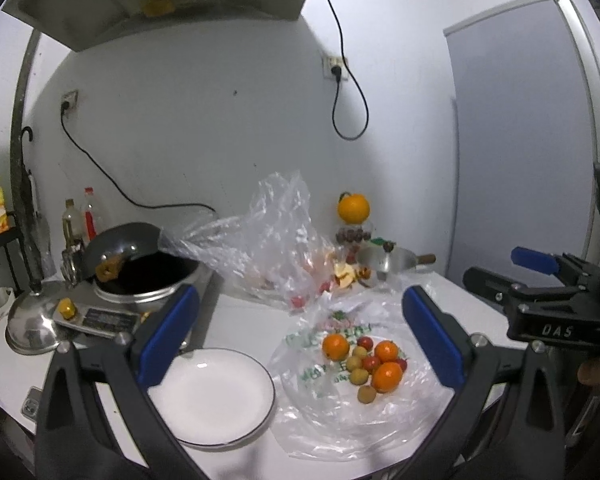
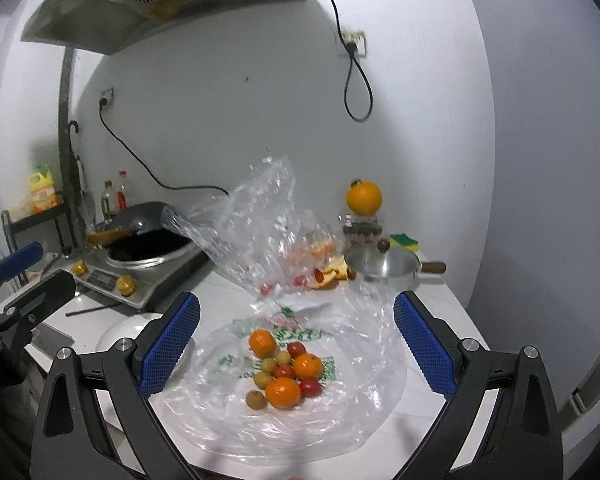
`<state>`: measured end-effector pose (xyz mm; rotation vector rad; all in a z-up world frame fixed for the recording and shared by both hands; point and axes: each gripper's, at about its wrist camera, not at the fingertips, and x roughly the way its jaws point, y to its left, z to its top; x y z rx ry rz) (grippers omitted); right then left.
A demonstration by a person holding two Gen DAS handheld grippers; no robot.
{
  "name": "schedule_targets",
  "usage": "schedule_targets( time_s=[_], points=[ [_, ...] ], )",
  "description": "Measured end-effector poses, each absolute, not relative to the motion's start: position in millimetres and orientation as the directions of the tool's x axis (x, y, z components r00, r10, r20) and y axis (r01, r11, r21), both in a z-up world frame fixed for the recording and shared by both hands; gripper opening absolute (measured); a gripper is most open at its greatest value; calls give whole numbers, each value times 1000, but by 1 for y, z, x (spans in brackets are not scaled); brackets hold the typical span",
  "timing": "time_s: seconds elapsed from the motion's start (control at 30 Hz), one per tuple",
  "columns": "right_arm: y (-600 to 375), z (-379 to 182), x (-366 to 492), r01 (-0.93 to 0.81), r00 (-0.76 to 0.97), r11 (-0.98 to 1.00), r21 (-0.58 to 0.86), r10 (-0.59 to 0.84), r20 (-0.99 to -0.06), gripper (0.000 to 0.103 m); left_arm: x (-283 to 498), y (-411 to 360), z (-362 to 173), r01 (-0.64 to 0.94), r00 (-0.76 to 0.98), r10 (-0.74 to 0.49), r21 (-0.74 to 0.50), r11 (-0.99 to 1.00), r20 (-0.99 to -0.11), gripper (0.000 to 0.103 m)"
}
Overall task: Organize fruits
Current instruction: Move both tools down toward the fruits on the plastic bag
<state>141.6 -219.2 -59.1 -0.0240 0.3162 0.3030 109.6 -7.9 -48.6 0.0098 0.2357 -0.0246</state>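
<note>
Sorting looks not yet begun: both the left hand-held gripper (image 1: 300,336) and right hand-held gripper (image 2: 296,344) hover wide and empty above the mixed fruits (image 2: 286,370) on the flattened plastic bag (image 2: 352,412), so next one tangerine (image 1: 387,377) wants pinching toward the empty white plate (image 1: 216,396) just beside on the counter (image 1: 244,312).

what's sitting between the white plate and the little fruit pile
Only the clear plastic bag the fruit pile lies on; its crumpled edge meets the plate. Left wrist view.

The plate (image 1: 216,396) looks glossy white ceramic on a smooth white bench (image 1: 252,312). The fruit lies on crinkled, shiny clear plastic bag (image 2: 340,412). The saucepan (image 2: 384,266) is brushed metal with a wooden handle. Claw pads (image 2: 172,344) are textured blue rubber.
</note>
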Motion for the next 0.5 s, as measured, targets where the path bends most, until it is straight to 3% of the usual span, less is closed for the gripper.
schedule_targets(
  time_s=[0.5],
  points=[
    [-241,-102,193,-322,856,947,15,298,-422,99,170,-41,-99,35,922,-15,45,998,-387,102]
  ],
)
